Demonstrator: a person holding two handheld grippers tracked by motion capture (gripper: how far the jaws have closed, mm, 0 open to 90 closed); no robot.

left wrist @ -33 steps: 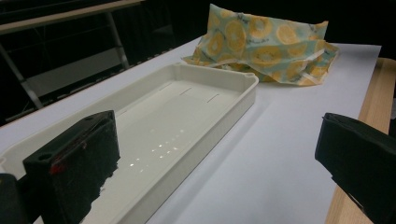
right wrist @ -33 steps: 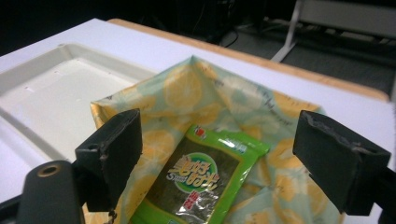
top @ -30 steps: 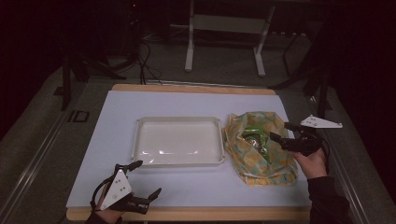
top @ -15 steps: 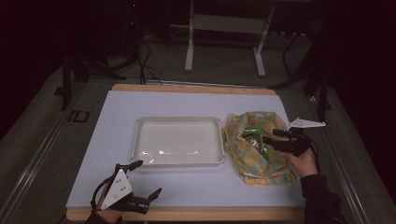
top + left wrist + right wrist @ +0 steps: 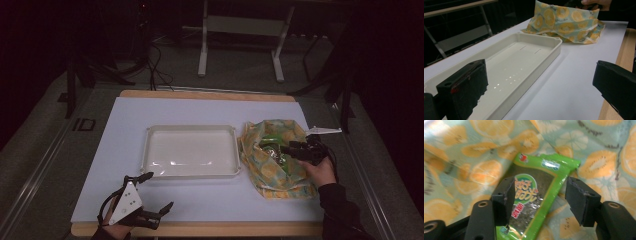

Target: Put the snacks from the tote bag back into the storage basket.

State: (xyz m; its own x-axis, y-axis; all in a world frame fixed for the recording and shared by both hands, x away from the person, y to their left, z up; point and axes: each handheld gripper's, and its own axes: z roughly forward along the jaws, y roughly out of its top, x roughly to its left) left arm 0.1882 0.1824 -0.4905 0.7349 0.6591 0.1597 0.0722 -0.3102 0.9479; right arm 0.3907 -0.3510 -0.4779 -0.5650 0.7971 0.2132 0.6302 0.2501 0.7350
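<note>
In the high view we see the right gripper at the right of the frame, lower and further into the fruit-print bag than a second ago, when it hung above the bag's right edge. Its tips now sit in the bag's open mouth, over the green snack packet. The left gripper has not moved from the lower left of the frame, at the near edge of the bench, with its fingers spread and nothing between them. The white tray lies in the middle, empty, just beside the bag.

In the left gripper view the tray runs from the lower left towards the centre, and the bag is at the top, with a hand over it (only part of it is visible).

In the right gripper view the packet lies inside the bag, in the centre of the frame. The fingers have just been closing and now stand on both sides of the packet. The left one seems to be at its edge, but a gap remains at the right one, so we judge the packet is not yet pinched. We think the grasp is almost made, and lifting the packet towards the tray is probably the next step.
</note>
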